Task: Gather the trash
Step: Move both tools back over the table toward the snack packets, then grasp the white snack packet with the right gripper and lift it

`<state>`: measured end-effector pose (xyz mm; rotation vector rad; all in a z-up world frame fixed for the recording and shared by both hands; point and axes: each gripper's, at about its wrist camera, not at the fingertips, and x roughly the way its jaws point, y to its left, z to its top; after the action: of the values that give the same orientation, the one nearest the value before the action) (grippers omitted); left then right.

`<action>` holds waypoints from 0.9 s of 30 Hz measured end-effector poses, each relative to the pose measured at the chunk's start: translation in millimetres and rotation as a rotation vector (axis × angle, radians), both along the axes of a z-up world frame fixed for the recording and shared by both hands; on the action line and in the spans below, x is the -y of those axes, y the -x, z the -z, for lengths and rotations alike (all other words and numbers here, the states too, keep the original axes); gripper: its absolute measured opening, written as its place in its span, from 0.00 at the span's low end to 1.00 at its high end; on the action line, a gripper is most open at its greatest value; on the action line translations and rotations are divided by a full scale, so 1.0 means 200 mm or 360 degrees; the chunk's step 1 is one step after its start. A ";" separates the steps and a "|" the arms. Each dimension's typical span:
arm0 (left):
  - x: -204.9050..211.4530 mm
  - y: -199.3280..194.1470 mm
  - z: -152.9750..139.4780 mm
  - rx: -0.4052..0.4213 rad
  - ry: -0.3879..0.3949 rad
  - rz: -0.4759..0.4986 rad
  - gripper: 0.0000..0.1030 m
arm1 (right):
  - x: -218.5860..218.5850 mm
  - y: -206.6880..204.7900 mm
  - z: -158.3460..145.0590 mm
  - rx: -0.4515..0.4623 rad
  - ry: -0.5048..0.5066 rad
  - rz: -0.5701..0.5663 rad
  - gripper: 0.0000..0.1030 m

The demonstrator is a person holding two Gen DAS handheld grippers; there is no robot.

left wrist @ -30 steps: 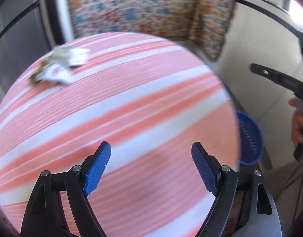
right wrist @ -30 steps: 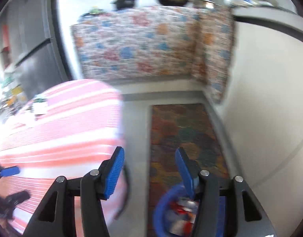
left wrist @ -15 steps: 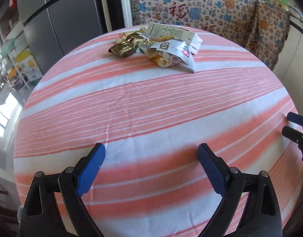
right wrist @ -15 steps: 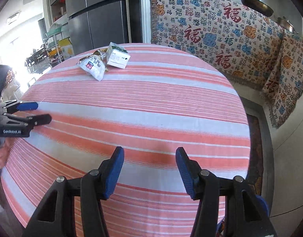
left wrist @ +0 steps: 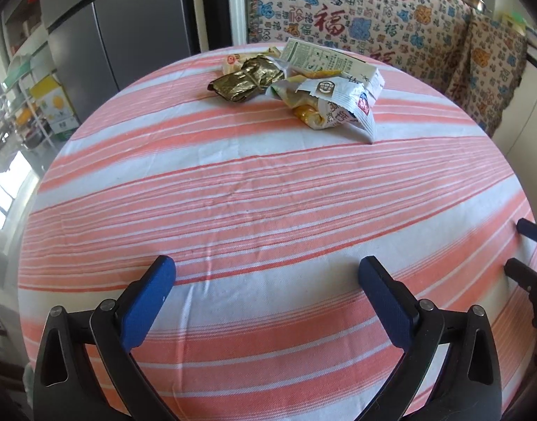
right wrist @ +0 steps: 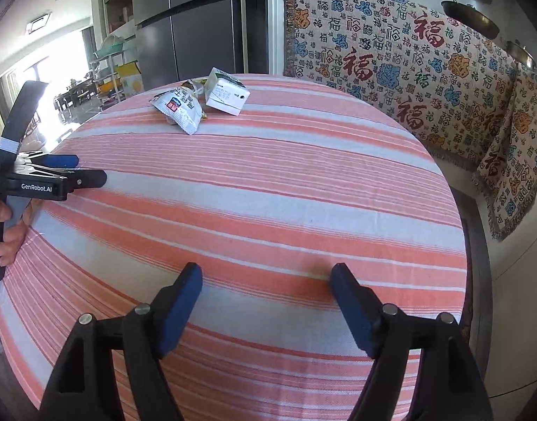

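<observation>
A heap of trash lies at the far side of the round striped table (left wrist: 254, 189): a white and green carton (left wrist: 331, 61), a white snack wrapper (left wrist: 335, 105), a crumpled gold wrapper (left wrist: 244, 79). The carton (right wrist: 226, 96) and the white wrapper (right wrist: 181, 108) also show in the right wrist view. My left gripper (left wrist: 266, 286) is open and empty above the near table edge, far from the heap. My right gripper (right wrist: 266, 286) is open and empty above the near edge too. The left gripper also shows at the left in the right wrist view (right wrist: 82, 170).
A grey fridge (right wrist: 195, 31) stands behind the table. A patterned cloth covers a counter (right wrist: 408, 59) at the back right, with pans on top. A patterned floor mat (right wrist: 473, 242) lies to the right of the table.
Both grippers swung from the floor and blue bin at the right toward the table. The trash heap now lies ahead of both. The right gripper's jaws have opened wider.
</observation>
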<state>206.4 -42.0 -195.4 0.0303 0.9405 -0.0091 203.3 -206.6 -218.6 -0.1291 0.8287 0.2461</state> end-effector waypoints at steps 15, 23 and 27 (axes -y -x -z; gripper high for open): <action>0.00 0.00 0.00 -0.0001 -0.0001 -0.0003 1.00 | 0.02 0.00 -0.01 0.0046 -0.0022 -0.0027 0.77; 0.00 0.00 0.00 -0.0008 -0.0002 0.0003 1.00 | -0.02 -0.08 -0.06 -0.0153 0.0025 0.0068 0.78; -0.07 0.03 -0.02 -0.0035 -0.0049 -0.0002 1.00 | -0.16 -0.26 -0.14 -0.0209 -0.0059 0.0011 0.77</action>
<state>200.8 -27.2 -191.7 0.0582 0.9627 0.0060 254.8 -174.4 -190.2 -0.0758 0.9545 0.2651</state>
